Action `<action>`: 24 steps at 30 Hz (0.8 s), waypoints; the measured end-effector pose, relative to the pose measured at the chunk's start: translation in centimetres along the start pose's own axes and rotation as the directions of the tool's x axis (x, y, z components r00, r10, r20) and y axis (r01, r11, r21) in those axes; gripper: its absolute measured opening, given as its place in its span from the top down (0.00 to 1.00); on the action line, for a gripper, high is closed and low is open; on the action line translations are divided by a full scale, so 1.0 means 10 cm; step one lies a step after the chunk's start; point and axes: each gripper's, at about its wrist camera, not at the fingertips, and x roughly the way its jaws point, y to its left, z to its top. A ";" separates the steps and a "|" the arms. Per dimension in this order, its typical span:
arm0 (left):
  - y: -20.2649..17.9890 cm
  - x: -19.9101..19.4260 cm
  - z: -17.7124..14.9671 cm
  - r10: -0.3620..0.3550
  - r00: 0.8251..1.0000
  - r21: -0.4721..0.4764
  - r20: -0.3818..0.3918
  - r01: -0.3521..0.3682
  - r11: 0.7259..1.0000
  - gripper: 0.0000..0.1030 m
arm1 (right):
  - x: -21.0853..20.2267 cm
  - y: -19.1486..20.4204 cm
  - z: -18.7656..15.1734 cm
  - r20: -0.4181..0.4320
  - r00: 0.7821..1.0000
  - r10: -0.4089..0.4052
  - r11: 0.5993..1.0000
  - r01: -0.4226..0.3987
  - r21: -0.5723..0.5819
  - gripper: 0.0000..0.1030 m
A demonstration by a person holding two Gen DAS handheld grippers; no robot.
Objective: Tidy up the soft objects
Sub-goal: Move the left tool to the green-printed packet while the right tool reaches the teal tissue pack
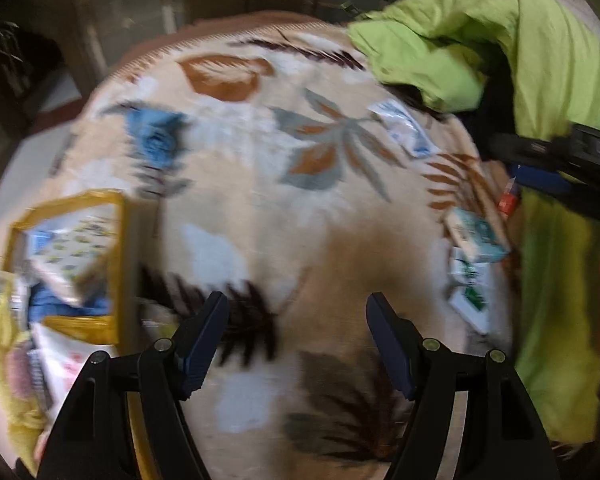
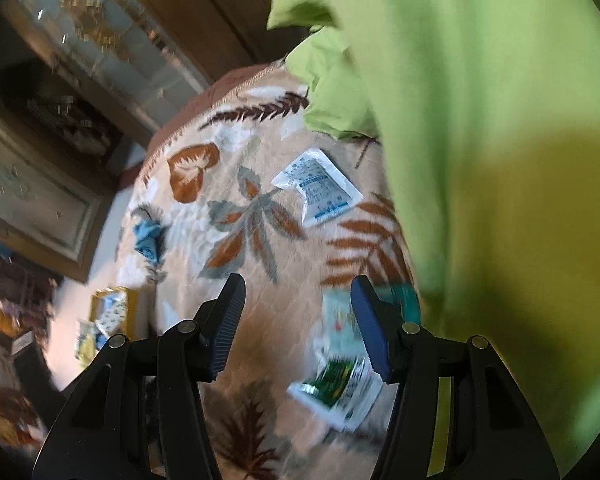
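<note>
Both your wrist cams look steeply down along their fingers at the leaf-print blanket point(image 1: 260, 216). Left view sits fairly high, yellow box point(image 1: 120, 240) at 9 o'clock. Right view crowds the green fabric point(image 2: 500, 120) at 3 o'clock. Shared: blanket, white packet point(image 2: 318, 186), yellow box.

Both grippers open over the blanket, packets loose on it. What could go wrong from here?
1. The green packet sits off toward one finger of the open right gripper, not centred, so a close may clip only its edge.
2. The lime-green fabric hangs right beside that gripper and could snag.
3. The yellow bin looks quite full; another packet may slide out. Both views are blurred, so aim is uncertain.
</note>
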 end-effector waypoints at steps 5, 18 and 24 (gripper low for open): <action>-0.30 0.14 0.06 -0.092 0.994 0.029 -0.052 0.094 0.995 0.24 | 0.23 0.08 0.22 -0.029 0.999 -0.024 0.994 0.021 -0.106 0.46; -1.03 0.65 0.12 -0.126 0.976 0.116 -0.179 0.149 0.982 0.24 | 0.43 0.11 0.40 -0.013 0.998 -0.056 0.982 0.053 -0.183 0.46; -1.18 0.77 0.11 -0.099 0.979 0.134 -0.181 0.124 0.983 0.17 | 0.60 0.19 0.49 0.033 0.992 -0.119 0.956 0.123 -0.267 0.46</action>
